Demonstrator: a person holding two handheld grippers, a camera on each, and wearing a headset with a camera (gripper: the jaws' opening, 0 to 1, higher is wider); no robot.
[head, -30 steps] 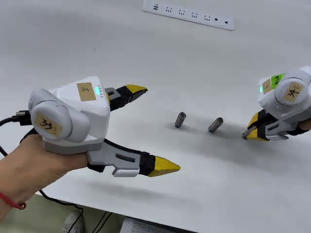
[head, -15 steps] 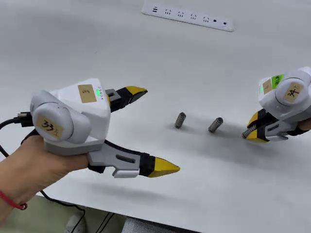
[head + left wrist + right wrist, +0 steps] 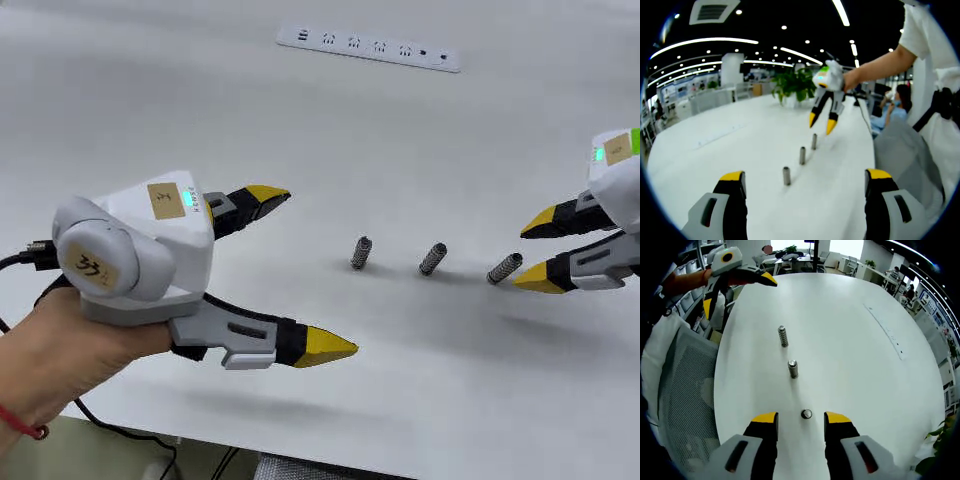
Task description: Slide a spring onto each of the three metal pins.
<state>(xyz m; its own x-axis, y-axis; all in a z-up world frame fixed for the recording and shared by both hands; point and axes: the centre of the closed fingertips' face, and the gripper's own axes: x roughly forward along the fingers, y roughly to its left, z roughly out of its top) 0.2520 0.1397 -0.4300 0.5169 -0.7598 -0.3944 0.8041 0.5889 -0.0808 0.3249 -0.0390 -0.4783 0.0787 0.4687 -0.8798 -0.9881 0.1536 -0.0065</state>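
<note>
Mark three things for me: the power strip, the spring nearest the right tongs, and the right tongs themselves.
power strip (image 3: 368, 48), head view, middle of its top face.
spring (image 3: 504, 268), head view, mid-length of its coil.
right tongs (image 3: 533, 256), head view, midway between the two yellow tips, which stand apart.

Three grey coiled springs stand upright in a straight, spaced row on the white table (image 3: 420, 120), well in from its front edge: left spring (image 3: 362, 252), middle spring (image 3: 432, 259) and right spring (image 3: 505, 268), each around a pin (image 3: 806, 413).
</note>
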